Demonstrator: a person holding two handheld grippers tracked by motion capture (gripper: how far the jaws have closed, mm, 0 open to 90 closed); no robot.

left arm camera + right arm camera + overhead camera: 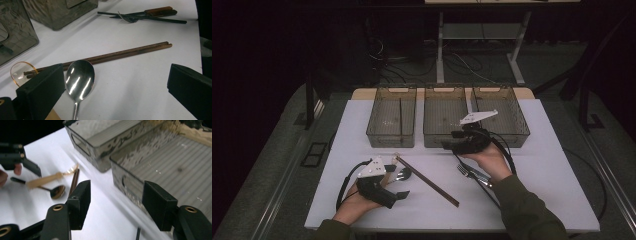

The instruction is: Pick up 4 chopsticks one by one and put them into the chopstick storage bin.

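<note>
A pair of brown chopsticks (427, 181) (112, 54) (74, 181) lies slantwise on the white table (552, 190). A steel spoon (403, 174) (80, 78) (58, 191) rests beside their far end. My left gripper (397, 181) (115, 82) stands open low over the table, with the spoon's bowl just inside its left jaw and untouched. My right gripper (446, 145) (116, 195) is open and holds nothing; it hovers at the front wall of the middle bin (434, 140) (130, 185). A fork (469, 172) (127, 18) lies under the right hand.
Three clear grey bins stand in a row at the back: the left bin (389, 140) (87, 142), the middle one and the right bin (517, 135). A clear amber spoon (21, 72) with a pale handle (46, 180) lies by the chopsticks. A wood-handled utensil (157, 11) lies by the fork.
</note>
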